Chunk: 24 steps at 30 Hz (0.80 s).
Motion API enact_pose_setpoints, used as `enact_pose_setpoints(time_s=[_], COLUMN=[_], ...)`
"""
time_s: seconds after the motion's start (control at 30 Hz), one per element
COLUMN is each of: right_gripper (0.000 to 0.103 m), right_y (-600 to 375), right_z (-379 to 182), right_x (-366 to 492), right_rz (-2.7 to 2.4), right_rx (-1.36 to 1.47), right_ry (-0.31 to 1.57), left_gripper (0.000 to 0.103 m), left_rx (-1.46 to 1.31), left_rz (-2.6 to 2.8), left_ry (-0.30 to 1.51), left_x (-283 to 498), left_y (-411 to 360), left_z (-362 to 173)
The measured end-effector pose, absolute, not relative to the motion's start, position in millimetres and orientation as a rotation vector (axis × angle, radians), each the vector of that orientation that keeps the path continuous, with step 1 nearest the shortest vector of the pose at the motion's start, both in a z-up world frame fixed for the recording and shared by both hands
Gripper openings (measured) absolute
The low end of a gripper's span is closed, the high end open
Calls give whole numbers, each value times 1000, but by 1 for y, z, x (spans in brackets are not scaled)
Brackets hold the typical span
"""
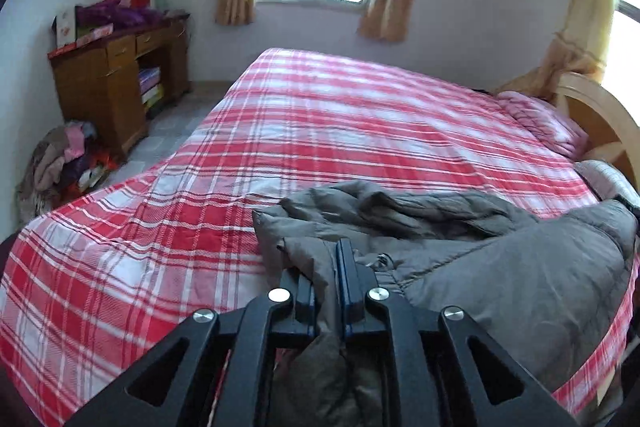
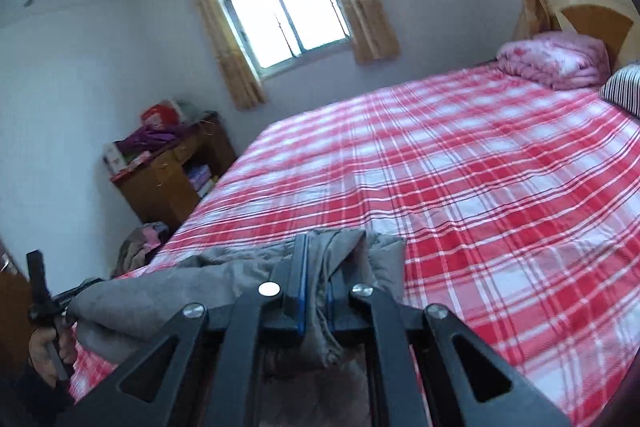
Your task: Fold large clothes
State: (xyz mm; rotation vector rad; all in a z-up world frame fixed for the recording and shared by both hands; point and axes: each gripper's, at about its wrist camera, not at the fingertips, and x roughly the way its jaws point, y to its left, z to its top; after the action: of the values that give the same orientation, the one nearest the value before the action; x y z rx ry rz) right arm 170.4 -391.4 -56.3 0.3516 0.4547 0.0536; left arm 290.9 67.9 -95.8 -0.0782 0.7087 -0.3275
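A large grey padded jacket (image 1: 500, 267) lies crumpled at the near edge of a bed with a red and white plaid sheet (image 1: 340, 131). My left gripper (image 1: 328, 263) is shut on a fold of the jacket near its zipper. In the right wrist view my right gripper (image 2: 320, 259) is shut on another bunched part of the grey jacket (image 2: 192, 291), which drapes to the left over the plaid sheet (image 2: 460, 167). The left hand-held gripper (image 2: 44, 303) and the hand holding it show at the far left of the right wrist view.
A wooden desk (image 1: 116, 83) piled with boxes and purple cloth stands by the left wall. A heap of clothes (image 1: 60, 163) lies on the floor beside it. A folded pink quilt (image 2: 556, 59) and a striped pillow (image 2: 624, 87) lie by the wooden headboard (image 2: 588, 7).
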Motion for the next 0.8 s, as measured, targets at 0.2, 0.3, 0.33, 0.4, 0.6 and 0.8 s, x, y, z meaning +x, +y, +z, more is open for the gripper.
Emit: enact_pose_setpoints(time_s=[0.2,0.3,0.33,0.4,0.6,0.8], right_gripper=[9,9,9,9,83,85], right_y=[-406,-411,-413,-416,-420,-380], right_z=[-89,-100,-104,-113,-118,-85], right_x=[229,252,259,273,308,299], right_rz=[6,-9,-19,-26,-138,-204], right_rx=[374,371,363,367,367,239], right_ry=[512,542,551,578,562,522], left_gripper=[19,65,85,88,88,89], left_rx=[-177,-155,-151,-143,-112,23], left_rz=[-306,-195,-134,-73,119,126], left_ry=[709,661,614,556,555,499], left_x=[338,345,344,342,351,353], left_y=[76,84,90,94,78,17], left_z=[-103,-96,-93,-91,-89,-79])
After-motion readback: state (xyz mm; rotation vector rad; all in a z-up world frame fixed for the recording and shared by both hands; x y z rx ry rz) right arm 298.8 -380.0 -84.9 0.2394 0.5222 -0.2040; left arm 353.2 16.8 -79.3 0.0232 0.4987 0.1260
